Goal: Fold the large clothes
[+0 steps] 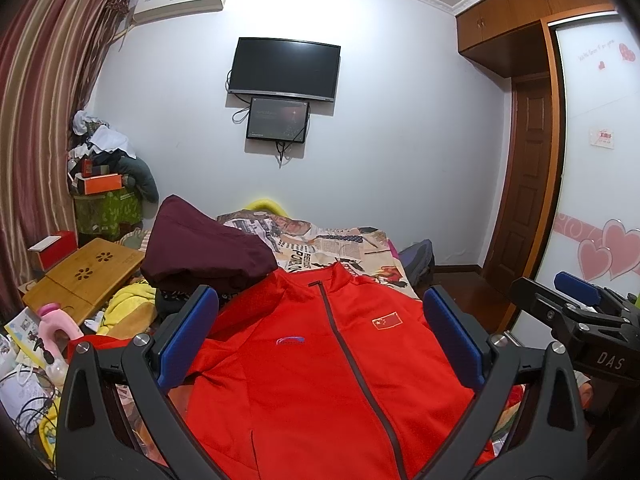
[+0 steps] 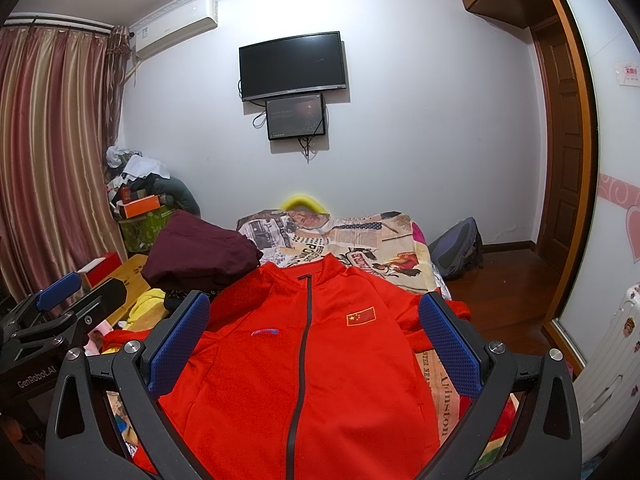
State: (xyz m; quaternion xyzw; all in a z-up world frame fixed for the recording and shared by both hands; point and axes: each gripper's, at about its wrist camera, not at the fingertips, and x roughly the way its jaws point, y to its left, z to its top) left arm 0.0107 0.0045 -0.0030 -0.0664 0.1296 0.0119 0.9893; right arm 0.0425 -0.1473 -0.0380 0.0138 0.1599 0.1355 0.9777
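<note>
A red zip-up jacket point(image 1: 304, 380) point(image 2: 304, 360) lies front up on the bed, collar toward the far wall, with a flag patch and a small logo on the chest. My left gripper point(image 1: 320, 336) hovers open above its chest, blue pads wide apart and holding nothing. My right gripper point(image 2: 316, 340) is likewise open over the jacket. Each gripper shows in the other's view: the right gripper point(image 1: 576, 312) at the right edge, the left gripper point(image 2: 68, 300) at the left edge. The sleeves are partly hidden by the fingers.
A dark maroon garment point(image 1: 208, 248) is heaped at the jacket's far left. The newspaper-print bedsheet point(image 1: 344, 244) shows beyond the collar. A wooden lap desk point(image 1: 88, 276) and clutter sit left of the bed. A backpack point(image 2: 456, 252) leans on the floor at the right.
</note>
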